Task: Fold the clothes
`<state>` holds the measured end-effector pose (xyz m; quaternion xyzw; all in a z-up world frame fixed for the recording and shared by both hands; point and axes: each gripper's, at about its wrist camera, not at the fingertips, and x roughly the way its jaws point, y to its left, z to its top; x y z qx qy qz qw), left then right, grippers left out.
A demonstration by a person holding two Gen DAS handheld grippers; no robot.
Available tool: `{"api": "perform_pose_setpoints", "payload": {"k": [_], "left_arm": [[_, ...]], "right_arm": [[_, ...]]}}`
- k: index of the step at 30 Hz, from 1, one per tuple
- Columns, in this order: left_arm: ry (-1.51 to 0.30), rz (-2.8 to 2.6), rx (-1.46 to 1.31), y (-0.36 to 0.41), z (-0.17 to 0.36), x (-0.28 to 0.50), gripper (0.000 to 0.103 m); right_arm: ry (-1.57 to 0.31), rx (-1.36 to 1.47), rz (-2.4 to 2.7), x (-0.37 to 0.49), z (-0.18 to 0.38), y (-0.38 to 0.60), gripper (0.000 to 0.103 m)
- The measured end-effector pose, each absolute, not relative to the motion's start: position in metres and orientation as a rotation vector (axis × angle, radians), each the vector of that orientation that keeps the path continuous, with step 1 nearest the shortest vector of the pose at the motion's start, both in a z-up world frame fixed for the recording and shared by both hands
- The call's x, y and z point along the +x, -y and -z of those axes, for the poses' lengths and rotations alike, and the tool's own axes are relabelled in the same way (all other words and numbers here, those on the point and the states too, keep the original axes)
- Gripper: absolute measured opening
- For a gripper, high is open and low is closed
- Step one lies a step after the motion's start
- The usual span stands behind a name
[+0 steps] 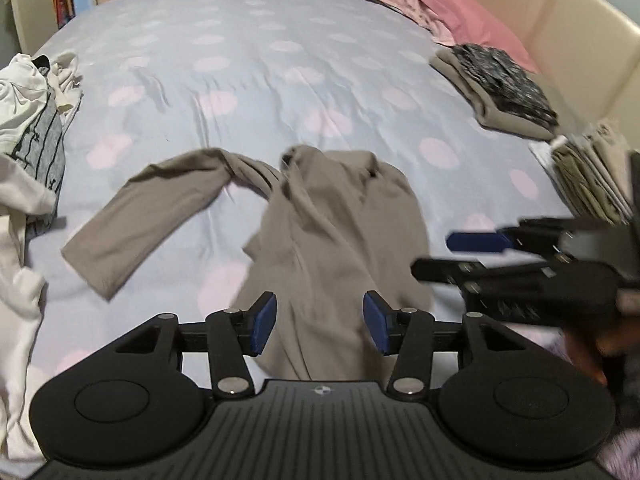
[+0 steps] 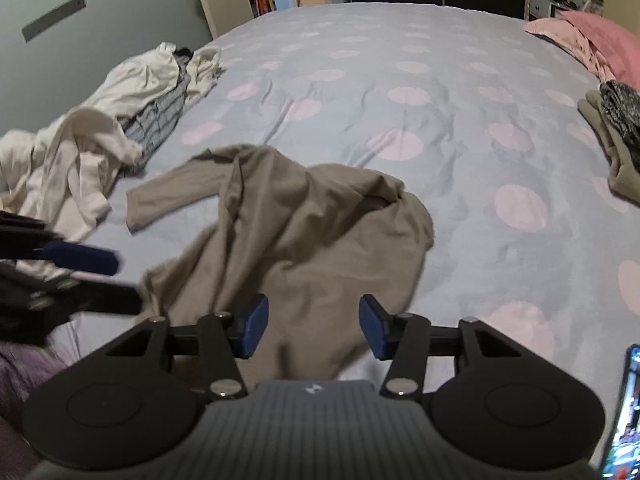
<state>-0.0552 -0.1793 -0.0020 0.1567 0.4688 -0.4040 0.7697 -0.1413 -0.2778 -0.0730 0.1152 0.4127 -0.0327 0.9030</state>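
A crumpled taupe long-sleeved top (image 1: 320, 220) lies on the near part of the bed (image 1: 280, 60), one sleeve stretched out to the left; it also shows in the right wrist view (image 2: 304, 232). My left gripper (image 1: 319, 324) is open and empty, its blue pads (image 1: 264, 320) on either side of the top's near hem, just above it. My right gripper (image 2: 311, 328) is open and empty over the same near edge. It shows blurred at the right of the left wrist view (image 1: 448, 256). The left gripper shows blurred at the left of the right wrist view (image 2: 120, 280).
A heap of unfolded white and striped clothes (image 1: 28, 132) lies at the bed's left edge (image 2: 80, 140). Folded stacks (image 1: 500, 88) and a beige pile (image 1: 592, 172) line the right side by a pink pillow (image 1: 460, 12). A phone screen (image 2: 624, 412) is at bottom right.
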Motion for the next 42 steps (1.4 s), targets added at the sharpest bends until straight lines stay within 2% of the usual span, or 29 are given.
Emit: {"api": "perform_pose_setpoints", "payload": {"k": [6,8,10,13,15,25,35,40,42], "left_arm": [[-1.153,0.768,0.316,0.189,0.044,-0.024,0.043],[-1.189,0.762,0.317,0.189,0.054,-0.021,0.031],[-1.199,0.761,0.317,0.191,0.061,-0.021,0.016],[-1.197,0.765,0.334,0.192,0.065,-0.023,0.004],[-1.184,0.769,0.341,0.191,0.062,-0.025,0.003],[-1.180,0.928,0.382,0.183,0.036,-0.066,0.002],[-1.319,0.987,0.527,0.161,0.053,-0.098,0.002],[-1.316,0.991,0.543,0.155,0.051,-0.100,0.002],[-1.321,1.019,0.540,0.158,0.048,-0.102,0.003]], "right_arm": [[-0.804,0.299,0.054,-0.121,0.070,0.273,0.051],[-0.804,0.319,0.036,-0.111,0.073,0.271,0.051],[-0.810,0.329,0.014,-0.102,0.077,0.268,0.047],[-0.847,0.297,-0.006,-0.091,0.089,0.260,0.025],[-0.862,0.275,-0.020,-0.090,0.094,0.257,0.002],[-0.926,0.140,0.168,-0.132,0.078,0.286,0.001],[-1.162,0.129,0.300,-0.187,0.104,0.346,0.001],[-1.188,0.151,0.276,-0.191,0.108,0.350,0.001],[-1.191,0.156,0.275,-0.192,0.107,0.351,0.004]]}}
